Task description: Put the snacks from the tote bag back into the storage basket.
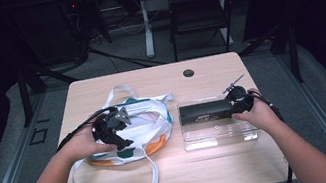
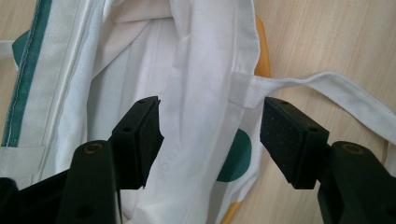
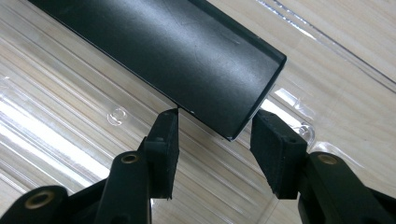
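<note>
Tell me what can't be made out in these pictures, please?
- Inside of the white bag: high view, folds and the left claw cover it.
- Bag's faint lettering: left gripper view, too faint to read.
- Print on the black box: high view, too small.
- Box's far end: right gripper view, cut off by the frame edge.
- Right claw: high view, hand hides its jaws.

Light wooden rectangular table glows under bright overhead light, everything around it dim. Grey carpeted floor stretches behind, a dark folding chair stands beyond, a white desk leg just beside it.
</note>
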Demonstrator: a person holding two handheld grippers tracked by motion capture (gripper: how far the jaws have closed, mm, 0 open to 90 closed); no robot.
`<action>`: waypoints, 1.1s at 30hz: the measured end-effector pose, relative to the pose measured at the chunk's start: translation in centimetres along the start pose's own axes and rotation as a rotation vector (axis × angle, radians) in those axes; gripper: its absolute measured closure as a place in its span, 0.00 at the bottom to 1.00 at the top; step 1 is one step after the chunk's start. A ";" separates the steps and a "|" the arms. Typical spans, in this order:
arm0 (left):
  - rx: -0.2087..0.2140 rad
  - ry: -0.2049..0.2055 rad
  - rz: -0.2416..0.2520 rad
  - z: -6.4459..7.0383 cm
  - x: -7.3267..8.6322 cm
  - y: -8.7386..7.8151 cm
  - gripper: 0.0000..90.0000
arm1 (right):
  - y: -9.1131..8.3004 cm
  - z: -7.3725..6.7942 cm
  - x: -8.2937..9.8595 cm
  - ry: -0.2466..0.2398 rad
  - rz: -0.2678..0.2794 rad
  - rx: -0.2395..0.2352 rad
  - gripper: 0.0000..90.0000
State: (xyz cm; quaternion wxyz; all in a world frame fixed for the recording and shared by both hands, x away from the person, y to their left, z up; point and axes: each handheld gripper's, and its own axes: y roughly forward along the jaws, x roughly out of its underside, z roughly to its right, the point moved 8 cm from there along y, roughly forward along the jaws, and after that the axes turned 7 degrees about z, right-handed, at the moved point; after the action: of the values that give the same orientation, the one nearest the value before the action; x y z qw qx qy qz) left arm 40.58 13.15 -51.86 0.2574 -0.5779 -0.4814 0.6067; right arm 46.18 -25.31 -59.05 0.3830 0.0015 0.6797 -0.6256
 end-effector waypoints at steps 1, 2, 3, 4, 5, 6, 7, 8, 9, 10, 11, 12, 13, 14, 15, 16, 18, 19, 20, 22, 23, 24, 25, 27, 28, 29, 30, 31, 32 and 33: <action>0.002 0.001 -0.002 0.0 0.0 0.0 0.42 | 0.0 0.0 0.0 -0.009 -0.001 0.000 0.58; 0.003 0.002 -0.003 0.0 0.0 0.0 0.42 | 0.0 0.0 0.0 -0.008 -0.001 0.002 0.58; 0.004 0.004 -0.003 0.0 0.1 0.0 0.42 | 0.0 0.0 0.0 -0.012 -0.006 -0.001 0.58; 0.004 0.007 -0.004 0.0 0.1 0.0 0.42 | 0.1 0.0 0.0 -0.004 0.002 -0.004 0.58; 0.005 0.007 -0.005 0.0 0.1 0.0 0.42 | 0.1 0.0 0.0 -0.002 0.003 -0.002 0.58; 0.003 0.004 -0.002 0.0 0.1 0.1 0.42 | 0.0 0.1 0.0 -0.010 -0.007 0.000 0.58; 0.003 0.003 -0.003 0.0 0.2 0.0 0.42 | 0.1 0.0 0.0 -0.003 -0.004 -0.003 0.58; 0.000 0.004 -0.001 -0.1 0.2 0.0 0.42 | 0.1 0.0 0.0 0.001 -0.002 -0.008 0.58; 0.002 0.000 -0.001 0.0 0.2 0.0 0.42 | 0.1 0.0 0.0 0.000 -0.003 -0.008 0.58; 0.001 0.000 -0.001 0.0 0.2 0.0 0.42 | 0.1 0.0 0.0 0.001 -0.003 -0.008 0.58; 0.001 -0.001 -0.001 0.0 0.2 0.0 0.42 | 0.0 0.0 0.0 -0.012 -0.020 -0.009 0.58; 0.001 -0.002 -0.002 0.0 0.3 -0.1 0.42 | 0.0 0.0 0.0 -0.012 -0.019 -0.010 0.57; 0.001 -0.004 -0.002 0.0 0.3 -0.1 0.42 | 0.0 0.0 0.0 -0.015 -0.022 -0.010 0.57; 0.001 -0.005 -0.001 0.0 0.3 -0.1 0.42 | -0.1 0.0 0.0 -0.017 -0.022 -0.009 0.56; -0.001 -0.005 0.001 0.0 0.3 -0.1 0.42 | -0.1 0.0 0.0 -0.020 -0.024 -0.007 0.56; -0.002 -0.006 0.001 0.0 0.3 -0.1 0.42 | 0.0 -0.1 -0.1 -0.001 -0.004 -0.012 0.55; -0.001 -0.007 0.001 0.0 0.3 -0.1 0.42 | -0.1 -0.1 -0.1 -0.007 -0.006 -0.011 0.54; -0.002 -0.006 0.000 0.0 0.3 -0.1 0.42 | -0.2 -0.1 -0.1 -0.005 -0.006 -0.015 0.53; -0.002 -0.006 -0.001 0.0 0.3 -0.1 0.42 | -0.2 -0.1 -0.1 -0.004 -0.009 -0.014 0.53; -0.001 -0.005 -0.002 0.0 0.3 -0.1 0.42 | -0.3 -0.1 -0.1 -0.003 -0.007 -0.015 0.53; -0.001 -0.004 -0.004 0.0 0.3 -0.1 0.42 | -0.4 -0.1 -0.2 -0.002 -0.007 -0.015 0.52; -0.002 -0.005 -0.004 0.0 0.3 -0.2 0.42 | -0.5 -0.1 -0.2 -0.002 -0.009 -0.019 0.52; -0.001 -0.004 -0.006 0.0 0.3 -0.2 0.42 | -0.5 -0.1 -0.2 0.000 -0.009 -0.021 0.51; -0.002 -0.004 -0.002 -0.1 0.3 -0.2 0.42 | -0.6 -0.1 -0.2 -0.003 -0.006 -0.024 0.51; -0.002 -0.005 0.000 -0.1 0.3 -0.2 0.42 | -0.7 -0.1 -0.2 -0.003 -0.010 -0.023 0.51; -0.002 -0.005 -0.001 -0.1 0.3 -0.2 0.42 | -0.7 -0.2 -0.3 0.001 -0.004 -0.023 0.50; -0.001 -0.008 -0.001 0.0 0.3 -0.2 0.42 | -0.8 -0.1 -0.3 -0.002 -0.006 -0.025 0.50; -0.001 -0.007 -0.005 0.0 0.3 -0.2 0.42 | -0.7 -0.2 -0.3 0.004 0.000 -0.021 0.50; 0.000 -0.007 -0.006 0.0 0.4 -0.2 0.42 | -0.8 -0.2 -0.3 0.004 0.001 -0.021 0.50; 0.000 -0.007 -0.006 0.0 0.4 -0.2 0.42 | -0.8 -0.2 -0.3 0.005 0.000 -0.022 0.50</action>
State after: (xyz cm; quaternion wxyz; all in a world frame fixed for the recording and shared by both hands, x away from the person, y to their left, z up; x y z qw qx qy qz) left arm 40.49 13.54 -51.90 0.2576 -0.5742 -0.4838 0.6081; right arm 45.88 -25.17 -58.24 0.3815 -0.0012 0.6875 -0.6179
